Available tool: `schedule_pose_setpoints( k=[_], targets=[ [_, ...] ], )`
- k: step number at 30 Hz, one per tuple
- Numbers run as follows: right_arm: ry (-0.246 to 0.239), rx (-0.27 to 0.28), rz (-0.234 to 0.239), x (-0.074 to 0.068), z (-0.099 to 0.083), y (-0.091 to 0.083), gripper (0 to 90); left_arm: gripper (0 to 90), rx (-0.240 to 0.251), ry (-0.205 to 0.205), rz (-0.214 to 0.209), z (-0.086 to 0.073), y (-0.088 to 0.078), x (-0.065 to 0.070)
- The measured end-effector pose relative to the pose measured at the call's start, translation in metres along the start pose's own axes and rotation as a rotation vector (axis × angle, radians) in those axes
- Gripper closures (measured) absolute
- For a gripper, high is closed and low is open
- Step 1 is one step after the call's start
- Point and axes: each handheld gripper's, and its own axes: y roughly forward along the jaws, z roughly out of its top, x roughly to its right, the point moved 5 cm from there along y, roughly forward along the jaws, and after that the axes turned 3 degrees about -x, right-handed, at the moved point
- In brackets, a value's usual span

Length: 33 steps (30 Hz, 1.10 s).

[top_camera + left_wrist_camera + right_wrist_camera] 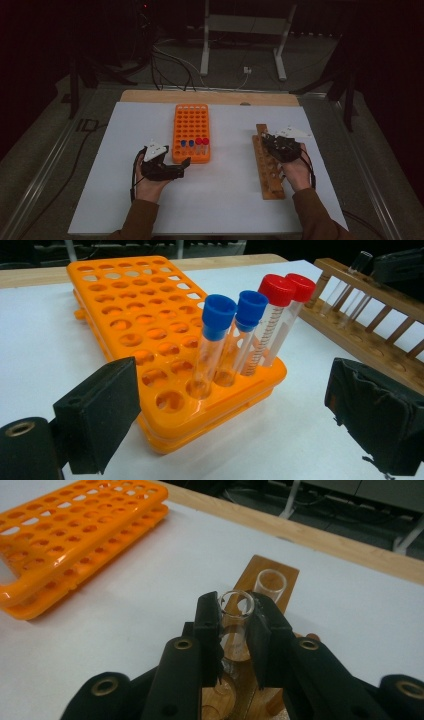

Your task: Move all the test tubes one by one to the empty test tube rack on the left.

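Between the right gripper (235, 611) pads: an uncapped clear glass tube (237, 605), clamped near its rim, seated in the wooden rack (265, 572).
Judgement: lift straight up, keeping the tube upright and clear of the neighbouring tube (270, 582). Left gripper (230, 425) stands wide open and empty before the orange rack (145, 320) with its capped tubes (250, 315).
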Motion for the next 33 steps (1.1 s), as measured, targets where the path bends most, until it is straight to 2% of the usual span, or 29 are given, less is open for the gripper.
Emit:
schedule_pose_setpoints(
  k=[6, 11, 16, 21, 27, 30, 33],
  targets=[
    [0.006, 0.052, -0.01, 0.003, 0.006, -0.015, 76.5, 7.0, 0.001, 0.006, -0.012, 0.0, 0.001, 0.002],
    [0.024, 0.103, -0.008, 0.005, 0.011, -0.028, 76.5, 0.7, 0.007, -0.005, -0.007, 0.0, 0.001, 0.001],
    [0.032, 0.157, -0.008, 0.005, 0.021, -0.042, 76.6, 0.5, 0.023, 0.001, -0.007, 0.002, -0.001, 0.003],
    [0.044, 0.205, 0.011, 0.002, 0.026, -0.055, 76.5, 0.5, 0.03, 0.018, -0.005, 0.003, -0.001, 0.007],
    [0.057, 0.219, 0.059, -0.009, 0.019, -0.058, 76.5, 0.6, 0.055, 0.073, -0.005, 0.01, -0.001, 0.023],
    [0.063, 0.206, 0.086, -0.013, 0.019, -0.057, 76.5, 1.3, 0.067, 0.134, 0.01, 0.016, -0.001, 0.037],
    [0.068, 0.194, 0.119, -0.02, 0.018, -0.054, 76.4, 2.1, 0.083, 0.18, -0.011, 0.022, 0.002, 0.056]
  ],
)
